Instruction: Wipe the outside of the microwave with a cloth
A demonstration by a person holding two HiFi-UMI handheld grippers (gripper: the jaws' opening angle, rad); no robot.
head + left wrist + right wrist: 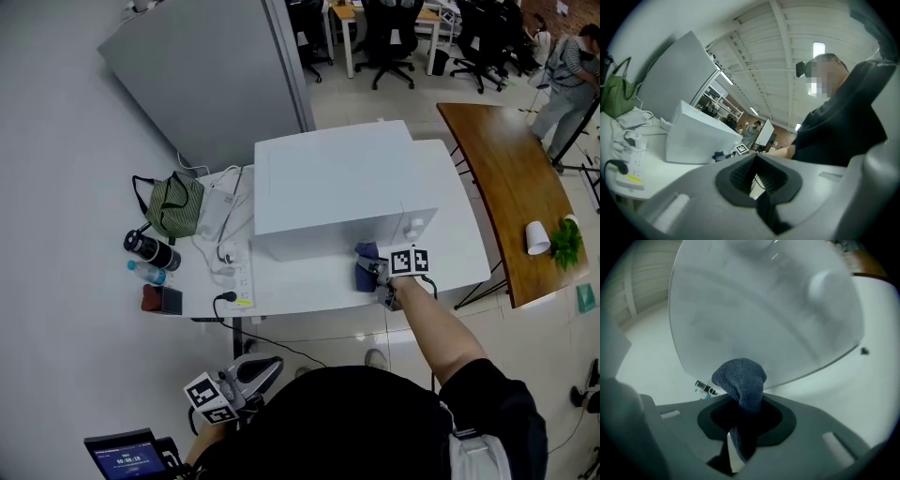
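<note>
Left tool (756,157): held short of counter (309,292) front edge, tips pressed together, empty. Right tool (382,279): clenched on blue cloth (740,376), cloth against lower front face of white microwave (337,187). Narrow bare strip before microwave; power strip (242,281) and green bag (174,206) to the left.

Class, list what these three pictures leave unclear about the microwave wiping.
- Head view: whether the cloth touches the microwave; the right gripper covers the contact.
- Right gripper view: the microwave's front is blurred, so dirt cannot be judged.
- Head view: the microwave's rear side, hidden behind its own body.
</note>
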